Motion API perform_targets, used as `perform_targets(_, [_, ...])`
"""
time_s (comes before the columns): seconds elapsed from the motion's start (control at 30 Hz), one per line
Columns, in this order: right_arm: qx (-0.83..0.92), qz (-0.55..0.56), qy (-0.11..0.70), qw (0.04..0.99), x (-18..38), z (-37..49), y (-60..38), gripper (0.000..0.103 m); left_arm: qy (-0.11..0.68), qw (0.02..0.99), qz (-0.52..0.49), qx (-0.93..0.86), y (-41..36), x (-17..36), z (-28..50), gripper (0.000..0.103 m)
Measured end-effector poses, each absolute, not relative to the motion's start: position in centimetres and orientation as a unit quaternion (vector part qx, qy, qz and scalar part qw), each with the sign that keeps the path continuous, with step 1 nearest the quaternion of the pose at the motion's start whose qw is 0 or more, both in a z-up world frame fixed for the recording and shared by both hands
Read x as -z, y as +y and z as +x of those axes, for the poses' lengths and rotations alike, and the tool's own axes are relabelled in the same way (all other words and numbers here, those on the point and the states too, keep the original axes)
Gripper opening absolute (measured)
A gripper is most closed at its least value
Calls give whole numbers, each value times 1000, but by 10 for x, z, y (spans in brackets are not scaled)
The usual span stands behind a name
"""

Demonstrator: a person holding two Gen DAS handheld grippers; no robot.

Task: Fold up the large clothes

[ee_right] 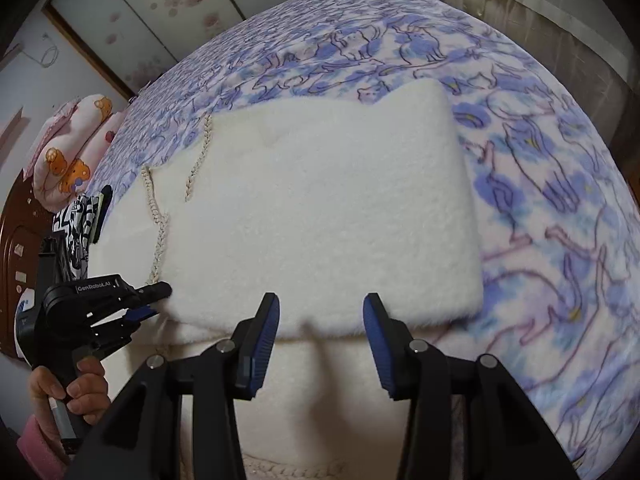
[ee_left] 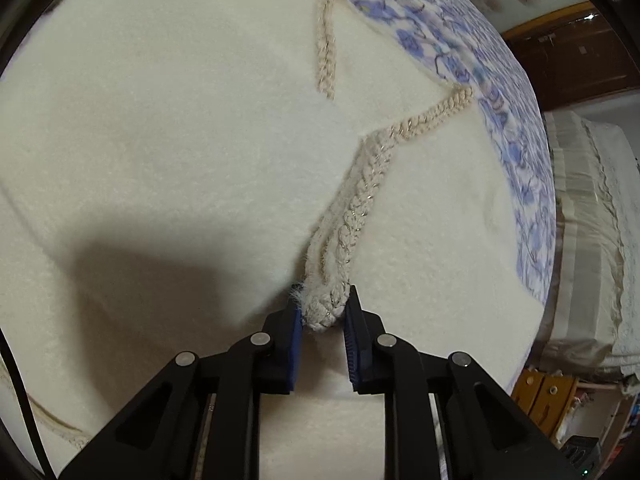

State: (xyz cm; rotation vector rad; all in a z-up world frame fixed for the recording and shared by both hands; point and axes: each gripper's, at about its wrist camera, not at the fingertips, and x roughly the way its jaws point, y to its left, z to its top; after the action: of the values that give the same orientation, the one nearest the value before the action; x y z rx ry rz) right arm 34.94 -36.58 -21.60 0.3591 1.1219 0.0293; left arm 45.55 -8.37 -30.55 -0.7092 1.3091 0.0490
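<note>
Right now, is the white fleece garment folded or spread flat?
Folded: the white fleece garment lies as a doubled layer whose thick rounded edge overlaps fleece beneath, on the blue patterned blanket.

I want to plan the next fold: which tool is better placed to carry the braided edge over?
Left. The left tool already grips the braided trim; the right tool hovers open.

A fluffy cream-white fleece garment [ee_right: 320,208] edged with beige braided cord trim [ee_left: 360,208] lies ahead of the black, blue-padded tongs [ee_right: 320,320] on a blue-and-white cat-print bedspread [ee_right: 540,184].
</note>
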Motion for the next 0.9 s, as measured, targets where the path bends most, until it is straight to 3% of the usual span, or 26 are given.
perform_targets(0.2, [-16, 161, 533, 830, 219, 360, -378, 44, 520, 802, -293, -20, -86, 246, 473, 15])
perform_targets(0.4, [-35, 168, 535, 827, 229, 366, -377, 44, 475, 839, -255, -73, -41, 210, 489, 15])
perform_targets(0.77, [-77, 156, 542, 822, 247, 392, -348, 43, 512, 803, -248, -176, 41, 255, 453, 16])
perform_targets(0.87, [-76, 143, 546, 822, 252, 394, -348, 29, 532, 796, -223, -185, 38, 271, 449, 16])
perform_targets(0.9, [-59, 129, 552, 822, 255, 395, -350, 3, 537, 796, -210, -185, 36, 275, 449, 16])
